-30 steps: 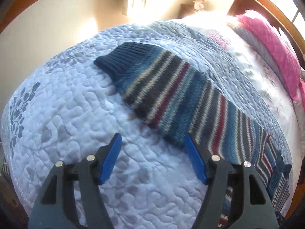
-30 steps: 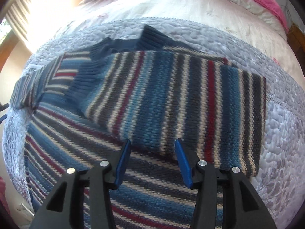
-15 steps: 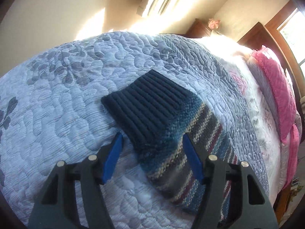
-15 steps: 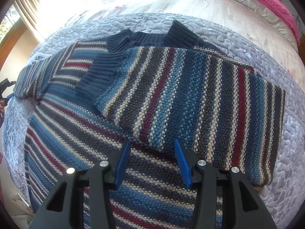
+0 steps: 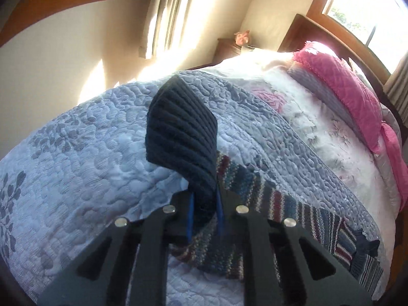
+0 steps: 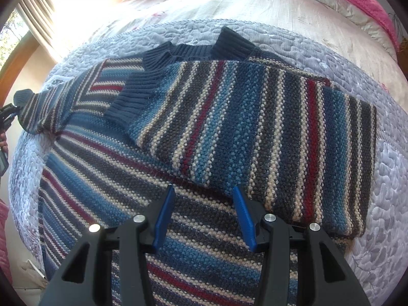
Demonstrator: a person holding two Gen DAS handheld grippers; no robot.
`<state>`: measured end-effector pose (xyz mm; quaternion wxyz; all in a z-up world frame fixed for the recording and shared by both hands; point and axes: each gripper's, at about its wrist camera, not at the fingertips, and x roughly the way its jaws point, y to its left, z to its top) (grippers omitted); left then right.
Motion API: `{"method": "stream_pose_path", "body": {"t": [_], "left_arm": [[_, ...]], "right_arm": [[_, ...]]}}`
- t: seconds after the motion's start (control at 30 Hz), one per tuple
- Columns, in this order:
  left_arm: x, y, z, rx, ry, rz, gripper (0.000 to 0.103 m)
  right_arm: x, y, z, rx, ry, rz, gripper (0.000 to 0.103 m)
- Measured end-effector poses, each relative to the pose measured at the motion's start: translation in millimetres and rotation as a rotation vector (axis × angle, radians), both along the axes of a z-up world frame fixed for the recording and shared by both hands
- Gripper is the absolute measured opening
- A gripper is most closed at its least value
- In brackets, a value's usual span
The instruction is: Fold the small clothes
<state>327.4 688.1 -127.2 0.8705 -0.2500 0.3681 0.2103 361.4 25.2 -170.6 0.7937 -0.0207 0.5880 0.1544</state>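
Observation:
A small striped knit sweater in blue, grey, cream and red lies flat on the quilted bed. One sleeve is folded across its chest, navy cuff toward the collar. The other sleeve stretches out sideways. My left gripper is shut on that sleeve's navy ribbed cuff, which stands lifted off the quilt. The same cuff shows at far left in the right wrist view as a navy cuff, with the left gripper at it. My right gripper hovers open over the sweater body, holding nothing.
The pale blue quilt covers the near half of the bed. Pink pillows and a wooden headboard lie at the far end. A nightstand and curtains stand by the wall.
My left gripper moved along the outstretched sleeve to its navy cuff, shut on it and lifted it. My right gripper stayed open, drifting slightly nearer the folded sleeve.

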Motion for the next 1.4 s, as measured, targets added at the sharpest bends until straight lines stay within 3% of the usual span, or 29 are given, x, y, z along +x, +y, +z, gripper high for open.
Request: {"method": "stream_pose_path", "body": {"t": [0.2, 0.57, 0.7, 0.77, 0.8, 0.83, 0.9, 0.97, 1.1, 1.2, 1.3, 1.4], "left_arm": [[19, -96, 19, 0.096, -0.007, -0.199, 0.013], [48, -228, -9, 0.027, 0.029, -0.437, 0.013], [51, -276, -20, 0.053, 0.040, -0.535, 0.014], [57, -295, -39, 0.067, 0.107, -0.596, 0.024], [60, -302, -51, 0.077, 0.146, -0.623, 0.034], [61, -306, -62, 0.085, 0.183, -0.640, 0.052], [59, -305, -77, 0.046, 0.223, -0.680, 0.059], [48, -299, -74, 0.020, 0.189, -0.704, 0.064], [35, -274, -53, -0.045, 0.108, -0.697, 0.069], [36, -245, -37, -0.079, 0.064, -0.619, 0.073], [50, -224, -43, -0.041, 0.127, -0.520, 0.073], [64, -214, -69, -0.005, 0.232, -0.510, 0.069]], "right_arm": [[-9, -20, 2, -0.032, -0.012, -0.016, 0.049], [-16, -47, -3, -0.019, -0.003, -0.047, 0.049], [-14, -50, -8, -0.006, 0.008, -0.058, 0.049], [-14, -51, -12, 0.001, 0.015, -0.059, 0.049], [-15, -50, -13, 0.000, 0.017, -0.059, 0.049], [-15, -50, -14, -0.002, 0.017, -0.057, 0.049], [-16, -49, -16, -0.003, 0.019, -0.051, 0.052], [-16, -50, -17, -0.006, 0.021, -0.048, 0.052], [-16, -48, -14, -0.005, 0.018, -0.048, 0.052], [-14, -38, -10, 0.010, 0.017, -0.036, 0.052], [-9, -20, -6, 0.046, 0.029, -0.017, 0.052], [-5, 0, -3, 0.081, 0.046, 0.009, 0.052]]}}
